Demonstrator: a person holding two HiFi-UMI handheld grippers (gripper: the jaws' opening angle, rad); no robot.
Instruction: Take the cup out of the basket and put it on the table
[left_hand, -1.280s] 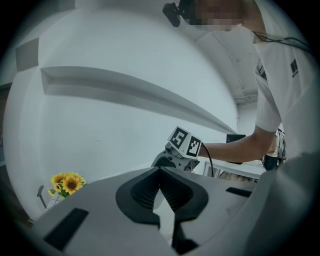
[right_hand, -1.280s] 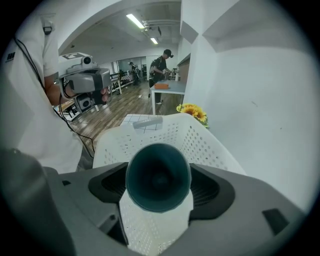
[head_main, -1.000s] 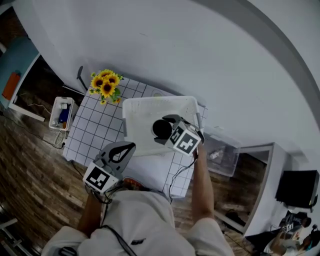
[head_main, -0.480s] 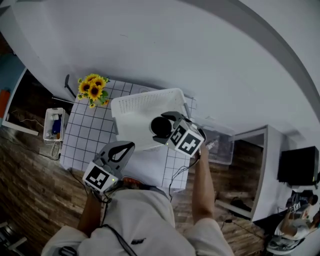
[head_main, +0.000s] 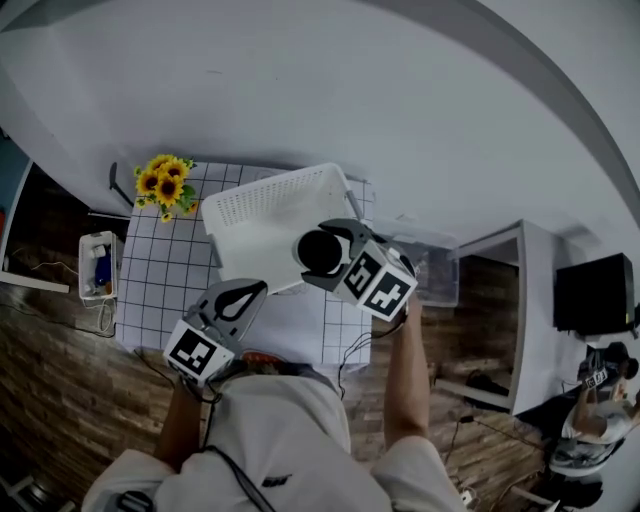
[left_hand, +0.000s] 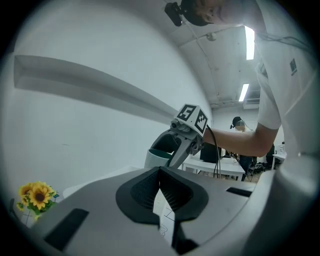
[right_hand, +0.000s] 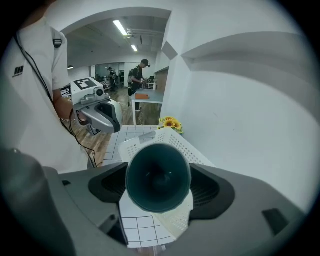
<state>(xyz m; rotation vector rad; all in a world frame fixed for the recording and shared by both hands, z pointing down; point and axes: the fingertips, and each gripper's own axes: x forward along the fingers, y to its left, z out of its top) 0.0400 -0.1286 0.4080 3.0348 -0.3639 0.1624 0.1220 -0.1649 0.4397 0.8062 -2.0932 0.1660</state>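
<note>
In the head view my right gripper (head_main: 325, 255) is shut on a dark teal cup (head_main: 316, 248) and holds it in the air over the near right corner of the white perforated basket (head_main: 262, 215). The right gripper view looks straight into the cup (right_hand: 158, 177), clamped between both pads, with the basket (right_hand: 172, 142) below and behind it. My left gripper (head_main: 260, 289) hangs shut and empty over the table's near edge, left of the cup. The left gripper view has its jaws (left_hand: 160, 173) meeting at the tips, with the cup (left_hand: 158, 157) and right gripper (left_hand: 188, 131) beyond.
A white cloth with a black grid (head_main: 150, 285) covers the small table. Sunflowers (head_main: 160, 184) stand at its far left corner. A clear box (head_main: 96, 265) sits on the wooden floor to the left, a clear bin (head_main: 436, 280) to the right. The white wall runs behind.
The right gripper has carried the cup a little up and toward the basket's near right corner. The head view has shifted, so the table sits further left. The left gripper has barely moved.
</note>
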